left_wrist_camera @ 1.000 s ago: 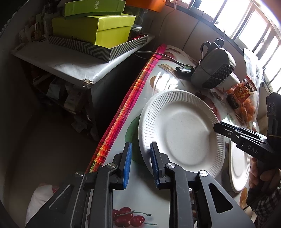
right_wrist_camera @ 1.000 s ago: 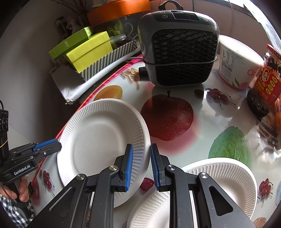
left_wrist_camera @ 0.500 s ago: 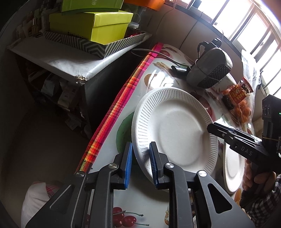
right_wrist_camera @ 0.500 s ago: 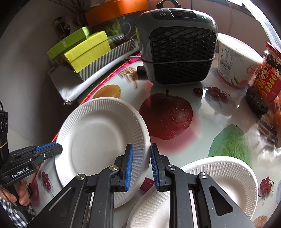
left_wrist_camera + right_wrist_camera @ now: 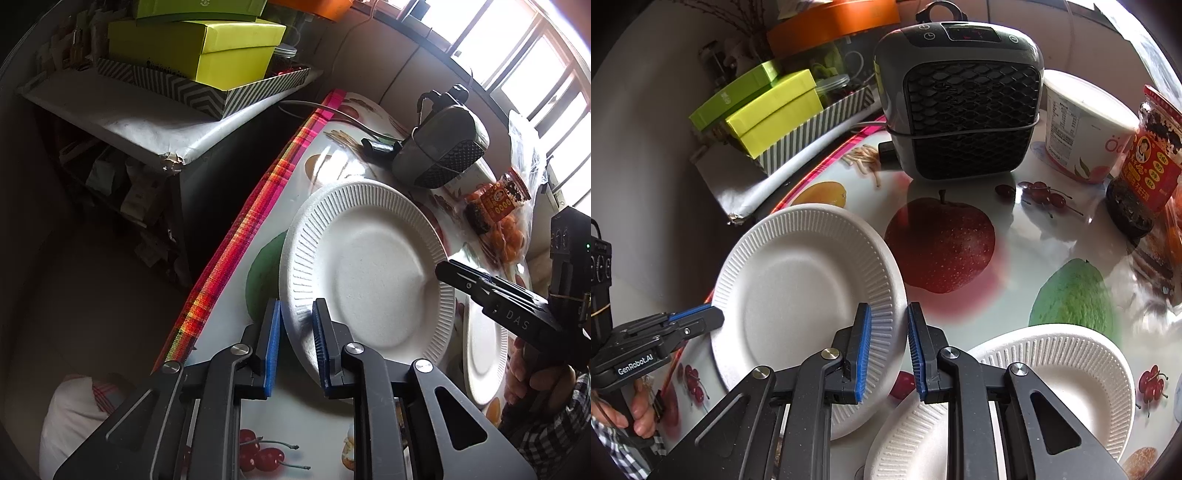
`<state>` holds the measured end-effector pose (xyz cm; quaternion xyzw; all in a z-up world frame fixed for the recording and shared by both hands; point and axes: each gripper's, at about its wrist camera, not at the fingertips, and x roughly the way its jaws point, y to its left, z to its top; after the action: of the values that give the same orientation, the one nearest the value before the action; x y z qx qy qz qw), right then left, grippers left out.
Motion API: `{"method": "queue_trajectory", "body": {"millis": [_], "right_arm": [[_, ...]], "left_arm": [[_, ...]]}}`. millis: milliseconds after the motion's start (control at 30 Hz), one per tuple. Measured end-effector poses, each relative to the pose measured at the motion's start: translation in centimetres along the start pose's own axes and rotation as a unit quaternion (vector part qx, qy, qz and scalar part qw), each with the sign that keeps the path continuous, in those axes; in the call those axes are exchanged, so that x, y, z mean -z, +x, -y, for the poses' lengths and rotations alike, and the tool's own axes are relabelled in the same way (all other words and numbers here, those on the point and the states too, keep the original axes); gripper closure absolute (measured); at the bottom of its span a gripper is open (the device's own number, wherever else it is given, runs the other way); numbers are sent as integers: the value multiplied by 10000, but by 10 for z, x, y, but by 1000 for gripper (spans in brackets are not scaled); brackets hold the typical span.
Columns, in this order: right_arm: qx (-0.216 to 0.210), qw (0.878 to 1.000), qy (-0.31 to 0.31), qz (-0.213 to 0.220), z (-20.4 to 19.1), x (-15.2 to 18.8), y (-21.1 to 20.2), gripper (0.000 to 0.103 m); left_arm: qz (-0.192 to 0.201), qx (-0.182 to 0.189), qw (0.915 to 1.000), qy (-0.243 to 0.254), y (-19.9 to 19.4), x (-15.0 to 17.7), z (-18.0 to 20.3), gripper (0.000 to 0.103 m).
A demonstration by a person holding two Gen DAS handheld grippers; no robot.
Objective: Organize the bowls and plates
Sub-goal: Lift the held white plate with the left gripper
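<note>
two white paper plates are on the fruit-printed table. the near plate (image 5: 369, 273) sits by the table's striped edge and looks tipped, its rim caught from both sides. the left gripper (image 5: 295, 325) has that plate's near rim between its blue pads, jaws narrow and closed on it; in the right wrist view the same gripper reaches in from the left and meets the rim there. the right gripper (image 5: 888, 332) has the plate's opposite rim running up between its pads, jaws narrow too; whether both pads press on the rim cannot be told for sure, though they stand almost together. the second plate (image 5: 1052, 373) lies flat on the table (image 5: 1015, 295) just beside the first, partly under the right gripper's body, and the first plate's edge overlaps it.

further out on the table stand one grey heater (image 5: 960, 103), one white tub (image 5: 1078, 125) and one red-labelled jar (image 5: 1148, 162), well apart from the plates. beyond the table's edge a shelf carries two yellow-green boxes (image 5: 772, 110) in one striped tray (image 5: 812, 133), and one orange box (image 5: 831, 22) behind. a hand (image 5: 639, 410) with a checked sleeve holds the left gripper's handle.
</note>
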<state>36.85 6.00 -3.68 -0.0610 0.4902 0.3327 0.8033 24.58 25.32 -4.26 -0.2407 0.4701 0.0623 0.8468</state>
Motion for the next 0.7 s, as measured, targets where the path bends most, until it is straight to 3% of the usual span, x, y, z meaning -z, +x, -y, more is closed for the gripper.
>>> {"method": "queue_trajectory", "body": {"millis": [700], "right_arm": [[-124, 9997, 96, 181, -6, 12, -36, 84]], "left_arm": [[150, 177, 9997, 26, -35, 14, 6, 85]]}}
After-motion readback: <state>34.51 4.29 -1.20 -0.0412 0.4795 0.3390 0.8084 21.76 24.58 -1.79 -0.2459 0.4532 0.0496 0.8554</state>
